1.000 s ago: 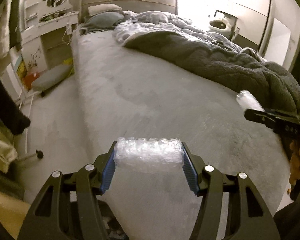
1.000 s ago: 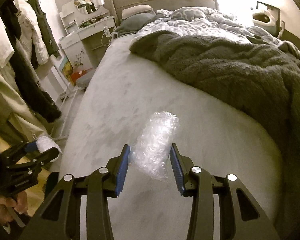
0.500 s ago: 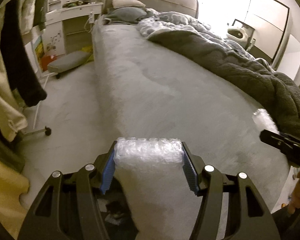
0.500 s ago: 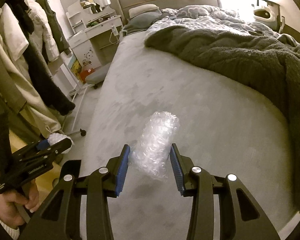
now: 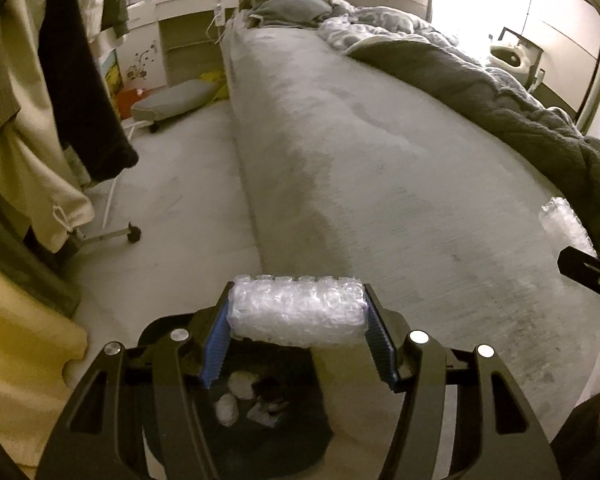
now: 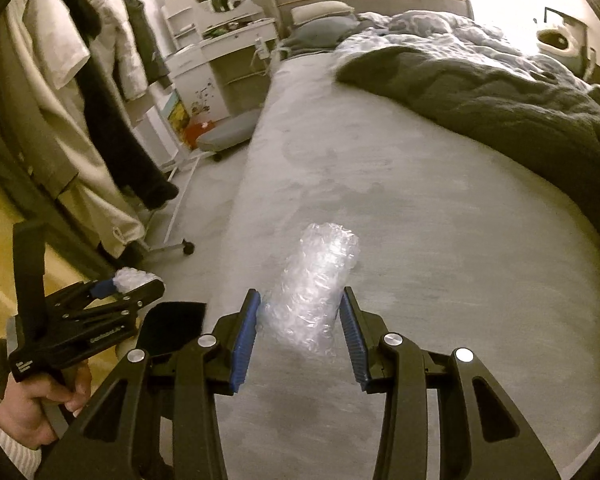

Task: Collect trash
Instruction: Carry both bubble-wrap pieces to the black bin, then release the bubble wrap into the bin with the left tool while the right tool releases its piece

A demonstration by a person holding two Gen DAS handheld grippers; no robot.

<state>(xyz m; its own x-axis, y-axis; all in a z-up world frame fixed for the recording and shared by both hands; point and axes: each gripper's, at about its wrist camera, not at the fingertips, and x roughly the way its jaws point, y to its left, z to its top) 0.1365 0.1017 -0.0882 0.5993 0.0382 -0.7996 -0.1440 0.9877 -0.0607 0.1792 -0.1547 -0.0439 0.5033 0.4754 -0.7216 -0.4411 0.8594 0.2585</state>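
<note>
Bubble-wrap roll (image 5: 298,310) crosswise, clamped in left gripper (image 5: 298,336) jaws; second roll (image 6: 312,296) lengthwise, pinched in right gripper (image 6: 300,344) jaws.

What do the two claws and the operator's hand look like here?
Both match: the left claw and right claw are matte black with cut-out arms, silver round bolt heads and ribbed blue pads. Small white lettering marks the left claw's body in the right wrist view. The hand shows a light ribbed cuff.

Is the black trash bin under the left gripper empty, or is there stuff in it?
Not empty. The black trash bin sits open, with whitish crumpled lumps and dark scraps lying at its bottom.
</note>
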